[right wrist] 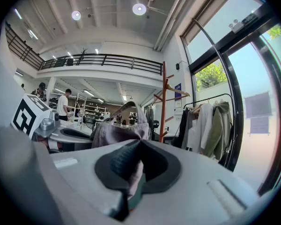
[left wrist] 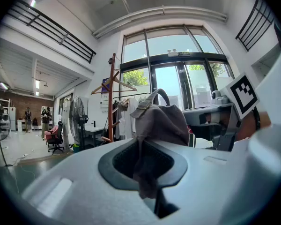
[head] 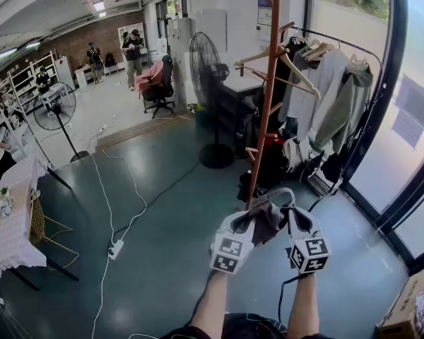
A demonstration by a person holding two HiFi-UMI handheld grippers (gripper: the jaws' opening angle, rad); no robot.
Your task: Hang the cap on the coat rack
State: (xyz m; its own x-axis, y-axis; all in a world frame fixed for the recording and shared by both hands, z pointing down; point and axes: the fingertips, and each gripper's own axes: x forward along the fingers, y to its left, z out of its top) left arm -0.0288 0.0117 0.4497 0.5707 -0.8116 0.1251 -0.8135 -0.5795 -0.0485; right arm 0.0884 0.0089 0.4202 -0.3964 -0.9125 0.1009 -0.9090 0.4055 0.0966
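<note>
A grey-brown cap (head: 267, 216) hangs between my two grippers, its strap loop arching on top. My left gripper (head: 246, 224) is shut on the cap's left edge; in the left gripper view the cloth (left wrist: 155, 123) runs down into the closed jaws. My right gripper (head: 295, 221) is shut on the cap's right edge, and the cloth (right wrist: 117, 132) is pinched between its pads in the right gripper view. The wooden coat rack (head: 267, 76) stands just beyond the cap, with bare pegs on its pole. It also shows ahead in both gripper views (left wrist: 112, 97) (right wrist: 163, 102).
A clothes rail (head: 336, 97) with hanging jackets stands right of the rack by the glass wall. Two floor fans (head: 206, 90) (head: 56, 115), a desk and cables on the floor lie to the left. A table with a checked cloth (head: 10, 217) stands at far left.
</note>
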